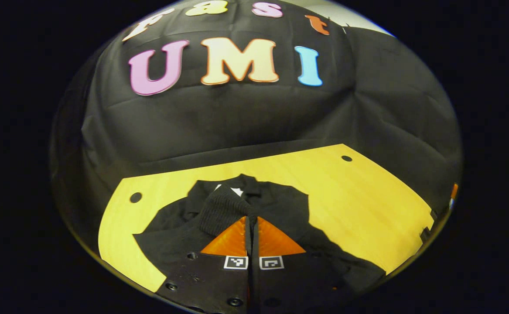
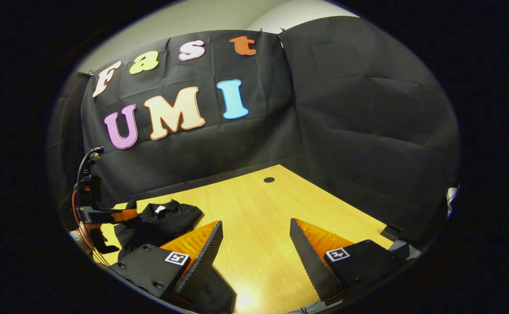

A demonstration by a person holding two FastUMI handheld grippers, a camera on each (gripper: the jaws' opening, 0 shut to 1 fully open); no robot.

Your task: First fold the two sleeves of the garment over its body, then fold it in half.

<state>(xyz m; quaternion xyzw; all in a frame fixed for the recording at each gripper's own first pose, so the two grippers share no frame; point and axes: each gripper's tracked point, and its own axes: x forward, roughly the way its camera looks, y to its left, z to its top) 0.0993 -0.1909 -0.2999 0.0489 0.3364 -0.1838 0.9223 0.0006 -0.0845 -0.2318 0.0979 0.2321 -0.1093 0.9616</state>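
Observation:
A black garment point(image 1: 280, 205) lies bunched on the yellow wooden table point(image 1: 359, 200), its collar with a white tag point(image 1: 236, 190) at the far side. My left gripper point(image 1: 251, 216) is shut on the ribbed cuff of one sleeve point(image 1: 221, 209), which is drawn over the garment's body. In the right gripper view the garment point(image 2: 162, 220) lies at the left, and the left gripper point(image 2: 106, 214) meets its edge there. My right gripper point(image 2: 255, 222) is open wide over bare table to the right of the garment, with nothing between its fingers.
Black cloth walls point(image 2: 359, 122) close in the table at the back and on the right. Round holes point(image 1: 346, 158) point(image 1: 135, 197) sit near the table's far corners. Bare wood point(image 2: 271, 209) stretches to the right of the garment.

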